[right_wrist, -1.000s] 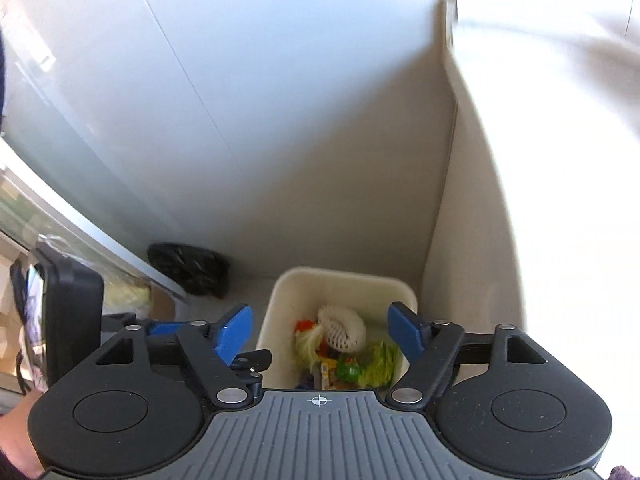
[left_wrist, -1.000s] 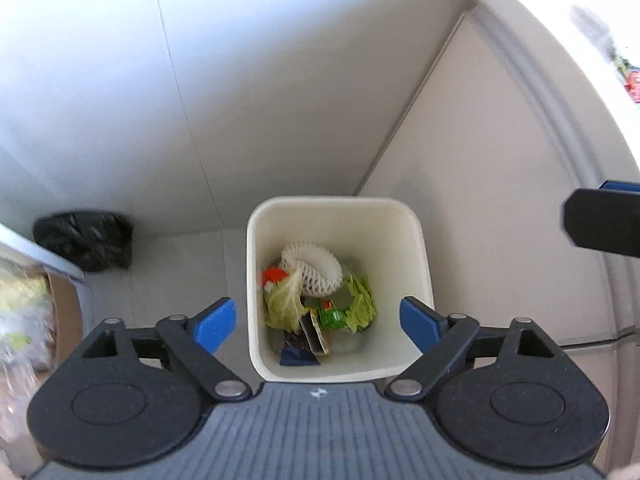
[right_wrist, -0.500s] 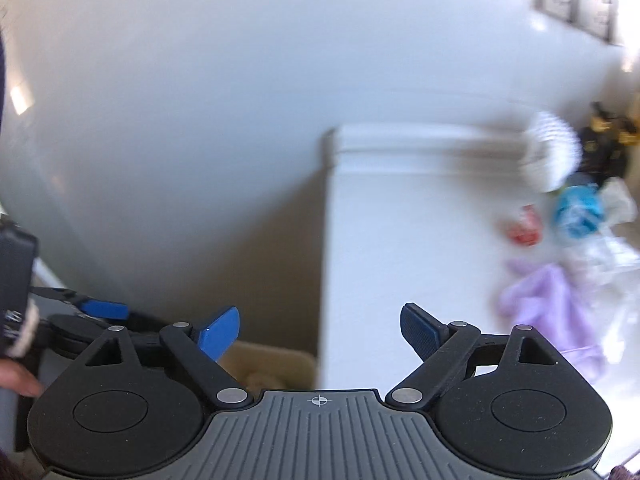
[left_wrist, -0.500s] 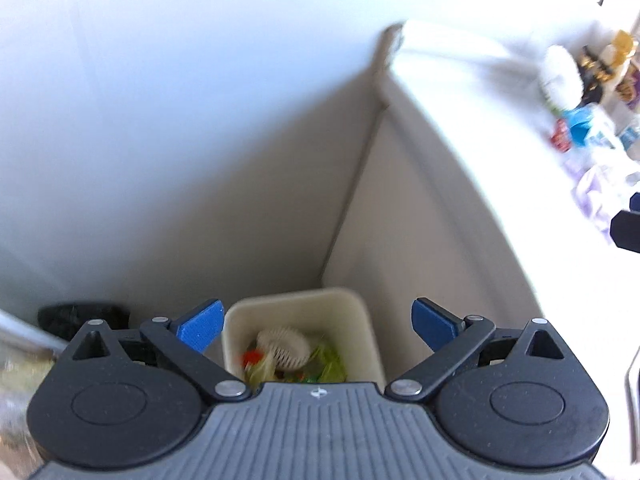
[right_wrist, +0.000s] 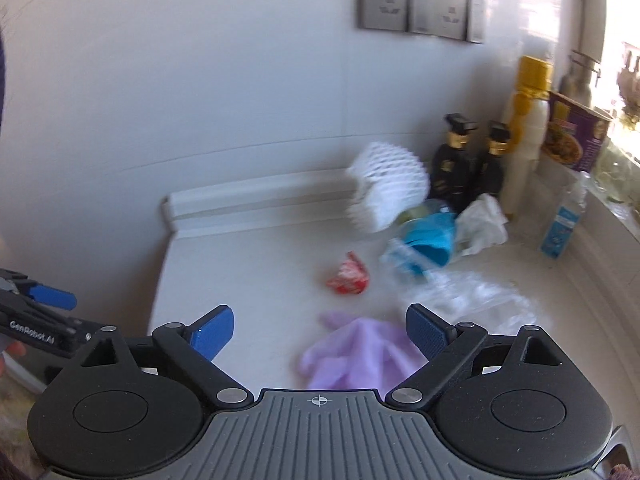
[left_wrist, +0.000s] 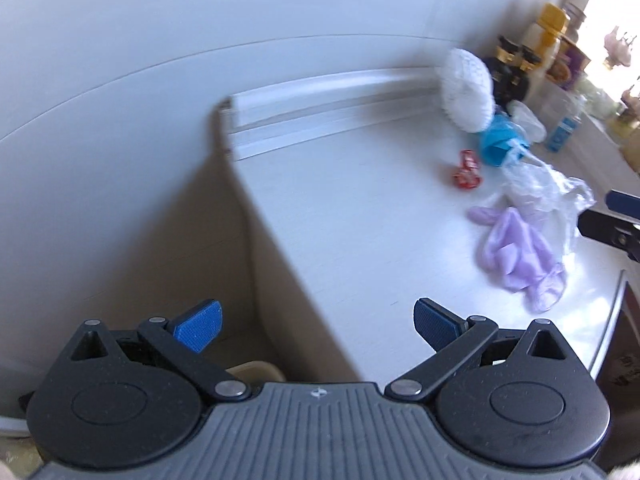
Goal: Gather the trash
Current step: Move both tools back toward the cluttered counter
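Both grippers hang over the white surface [right_wrist: 248, 276] with nothing between their jaws. The left gripper [left_wrist: 316, 320] has its jaws spread wide above the surface's left edge; the right gripper [right_wrist: 320, 330], whose jaws have just been opening, is spread over a purple cloth [right_wrist: 356, 352] near the front edge. The trash lies toward the back: a red wrapper [right_wrist: 347, 277], a white foam net [right_wrist: 386, 196], a blue piece [right_wrist: 430, 240], clear plastic [right_wrist: 476, 296] and crumpled white plastic [right_wrist: 482, 220], with bottles [right_wrist: 454, 160] against the wall.
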`<state>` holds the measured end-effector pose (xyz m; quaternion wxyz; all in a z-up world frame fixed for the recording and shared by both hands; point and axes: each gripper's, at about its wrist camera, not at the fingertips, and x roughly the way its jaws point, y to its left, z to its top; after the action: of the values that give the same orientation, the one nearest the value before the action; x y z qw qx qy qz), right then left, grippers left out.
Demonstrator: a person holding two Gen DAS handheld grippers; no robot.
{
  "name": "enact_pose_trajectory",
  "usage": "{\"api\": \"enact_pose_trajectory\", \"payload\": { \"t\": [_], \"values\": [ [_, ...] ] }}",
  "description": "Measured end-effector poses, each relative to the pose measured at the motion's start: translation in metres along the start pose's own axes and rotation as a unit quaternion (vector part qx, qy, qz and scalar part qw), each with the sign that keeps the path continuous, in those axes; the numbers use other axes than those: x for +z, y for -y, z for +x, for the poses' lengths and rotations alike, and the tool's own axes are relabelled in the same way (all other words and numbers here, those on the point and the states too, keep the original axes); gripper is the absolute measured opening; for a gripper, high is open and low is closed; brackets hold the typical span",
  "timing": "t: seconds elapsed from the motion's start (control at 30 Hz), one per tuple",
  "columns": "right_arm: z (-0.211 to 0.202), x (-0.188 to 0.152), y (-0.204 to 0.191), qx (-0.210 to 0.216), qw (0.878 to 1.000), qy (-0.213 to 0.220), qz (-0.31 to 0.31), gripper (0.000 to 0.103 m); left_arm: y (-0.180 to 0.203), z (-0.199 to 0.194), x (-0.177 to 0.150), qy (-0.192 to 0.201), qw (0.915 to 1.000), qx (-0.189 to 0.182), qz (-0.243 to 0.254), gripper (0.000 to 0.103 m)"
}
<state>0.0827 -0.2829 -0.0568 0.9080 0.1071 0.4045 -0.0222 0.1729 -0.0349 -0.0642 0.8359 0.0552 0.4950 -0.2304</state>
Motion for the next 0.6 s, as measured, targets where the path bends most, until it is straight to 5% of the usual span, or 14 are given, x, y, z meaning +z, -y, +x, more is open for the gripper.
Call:
{"api": "enact_pose_trajectory", "payload": {
  "t": [0.23,0.6],
  "values": [
    [0.018,0.025,0.070,-0.019,0.998,0.023,0.061,0.095,0.049,0.028,0.043,0.002,0.9982,-0.030,0.053,0.102],
    [0.071,0.047,0.153,-0.025,0.991,0.057,0.116,0.095,0.109,0.067,0.105,0.033,0.9948,-0.079,0.054,0.102]
  ]
}}
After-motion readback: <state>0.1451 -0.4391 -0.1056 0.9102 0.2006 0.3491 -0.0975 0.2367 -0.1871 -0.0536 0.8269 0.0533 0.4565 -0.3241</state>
